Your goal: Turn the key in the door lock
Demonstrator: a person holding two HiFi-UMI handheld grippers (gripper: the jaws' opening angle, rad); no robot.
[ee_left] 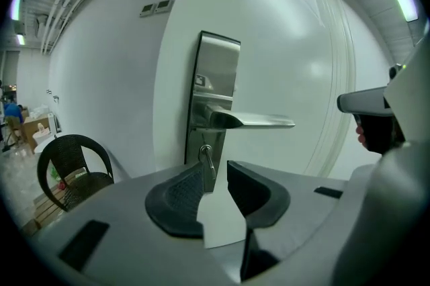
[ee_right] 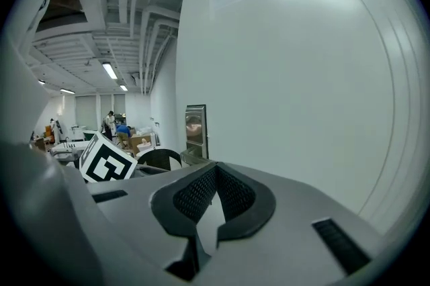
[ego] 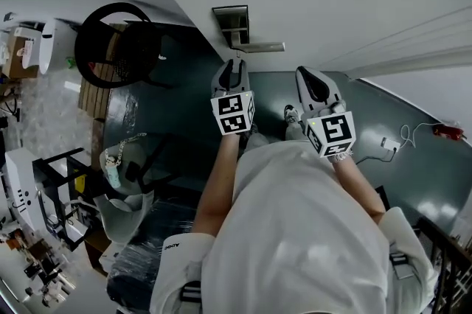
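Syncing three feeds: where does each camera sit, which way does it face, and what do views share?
Head view: on the head, steeply down; forearms, left gripper, right gripper show.
Left gripper view: on that gripper, facing the key between its open jaws.
Right gripper view: on that gripper, facing the door, jaws shut.
Shared: lock plate.

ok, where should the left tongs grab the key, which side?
Likely the head of the key, jutting out under the lever handle. Come straight at the door with the left tongs, squeezing its flat faces: it seems to stand upright, edge-on.
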